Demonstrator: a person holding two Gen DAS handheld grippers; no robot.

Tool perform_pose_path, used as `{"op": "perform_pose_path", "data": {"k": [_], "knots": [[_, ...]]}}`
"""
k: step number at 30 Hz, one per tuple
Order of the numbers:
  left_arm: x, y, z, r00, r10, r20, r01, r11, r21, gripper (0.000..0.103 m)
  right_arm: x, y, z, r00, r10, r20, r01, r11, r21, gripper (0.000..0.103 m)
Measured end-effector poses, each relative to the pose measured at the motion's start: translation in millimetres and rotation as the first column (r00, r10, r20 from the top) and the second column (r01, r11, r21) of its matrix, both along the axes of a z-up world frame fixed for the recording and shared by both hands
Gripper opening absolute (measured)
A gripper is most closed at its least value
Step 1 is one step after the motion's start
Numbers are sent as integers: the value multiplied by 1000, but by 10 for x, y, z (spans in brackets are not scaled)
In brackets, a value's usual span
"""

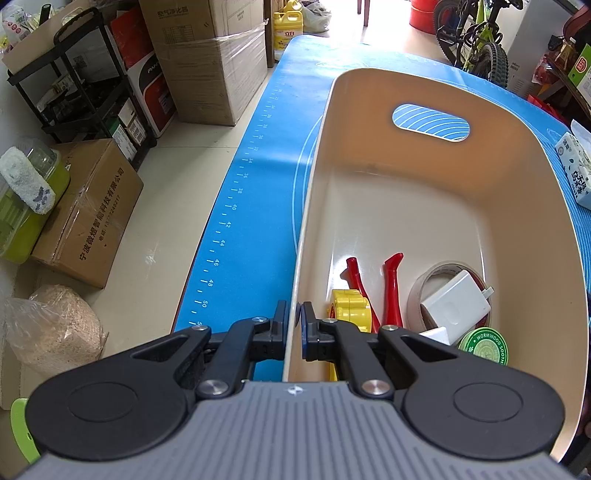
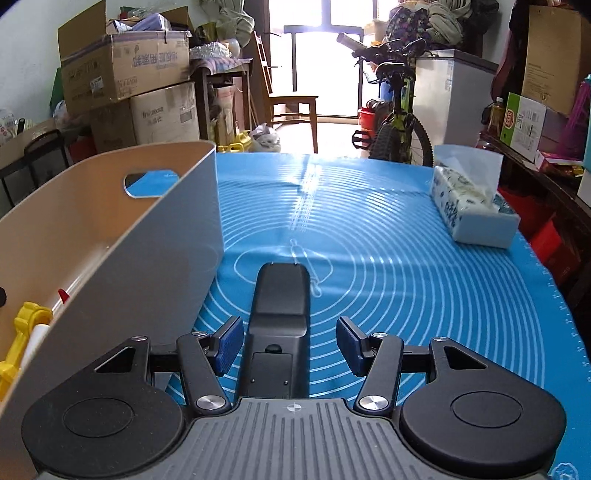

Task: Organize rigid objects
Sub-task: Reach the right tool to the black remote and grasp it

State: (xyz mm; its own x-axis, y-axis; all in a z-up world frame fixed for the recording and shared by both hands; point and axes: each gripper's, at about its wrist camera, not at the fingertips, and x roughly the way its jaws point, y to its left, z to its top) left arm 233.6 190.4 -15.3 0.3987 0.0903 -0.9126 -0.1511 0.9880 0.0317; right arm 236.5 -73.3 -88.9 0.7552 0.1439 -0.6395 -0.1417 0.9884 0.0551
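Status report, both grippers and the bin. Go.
Left gripper clamped on beige plastic bin wall. Right gripper open, straddling black remote-like device on blue mat. Nothing between pads and device.

The blue mat (image 1: 236,206) carried a printed ruler along its edge, with even numbers from 34 to 50 legible. A round green tin (image 1: 484,345) in the beige bin (image 1: 535,206) read "WORMWOOD SOOTH", the rest cut off. The yellow jug (image 1: 288,27) on the floor showed "立白". A brown carton (image 1: 88,218) bore "宁波微煜智能科技有限公司". The top stacked carton (image 1: 177,16) read "空气净化器". Other print was too blurred to read.
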Motion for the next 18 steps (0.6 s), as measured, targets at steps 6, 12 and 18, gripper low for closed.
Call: {"op": "perform_pose_path", "data": {"k": [6, 12, 18], "knots": [[4, -3, -6, 1000, -1, 0, 1, 1000, 1, 8, 87, 56, -193, 1000, -11, -23, 11, 1000, -1, 65], [3, -2, -5, 1000, -1, 0, 1, 1000, 1, 8, 79, 100, -277, 1000, -5, -1, 5, 1000, -28, 62], [6, -7, -4, 1000, -1, 0, 1, 1000, 1, 8, 44, 104, -271, 1000, 6, 18, -6, 1000, -25, 53]]}}
